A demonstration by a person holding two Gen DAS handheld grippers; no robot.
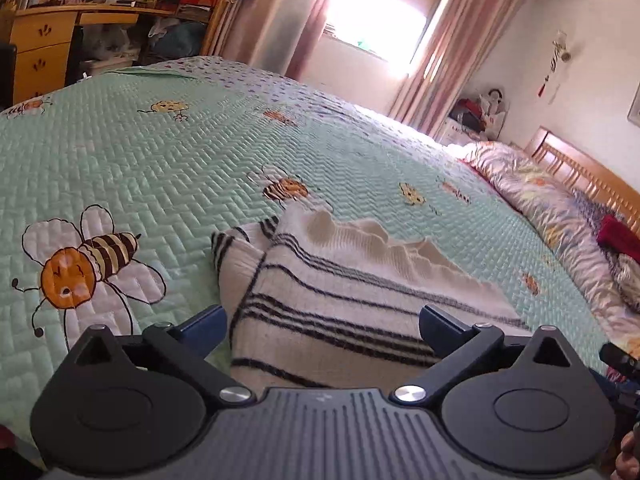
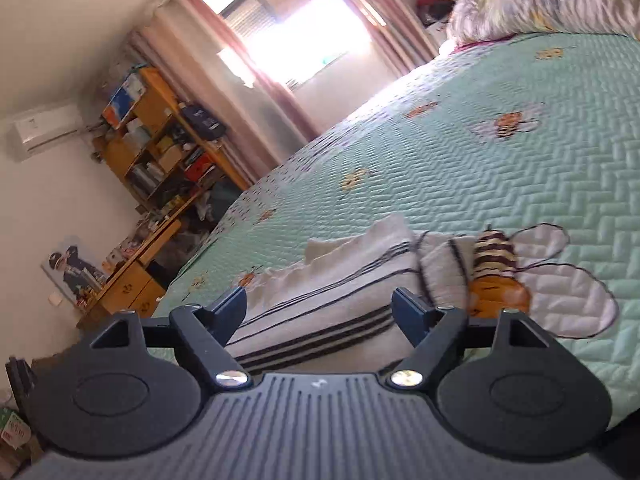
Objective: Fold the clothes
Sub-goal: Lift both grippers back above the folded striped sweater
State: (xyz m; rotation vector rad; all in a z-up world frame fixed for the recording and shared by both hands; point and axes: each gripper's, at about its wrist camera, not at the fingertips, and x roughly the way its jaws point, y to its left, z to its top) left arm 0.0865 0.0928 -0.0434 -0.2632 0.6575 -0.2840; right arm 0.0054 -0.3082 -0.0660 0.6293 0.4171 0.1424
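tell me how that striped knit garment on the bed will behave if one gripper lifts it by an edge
The striped garment looks soft and thick, so it would probably sag and unfold. Its fuzzy knit should grip the fingers rather than slip. Lying folded on the quilt, it likely drags, not slides.

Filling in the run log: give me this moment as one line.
left gripper: open | right gripper: open | white knit garment with black stripes: folded, lying on mint-green quilted bee-print bedspread | held: nothing

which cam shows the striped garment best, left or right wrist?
Left wrist. The striped garment fills the centre between the open left gripper, folds and stripes clear. The right wrist view sees it edge-on and tilted, between the open right gripper.
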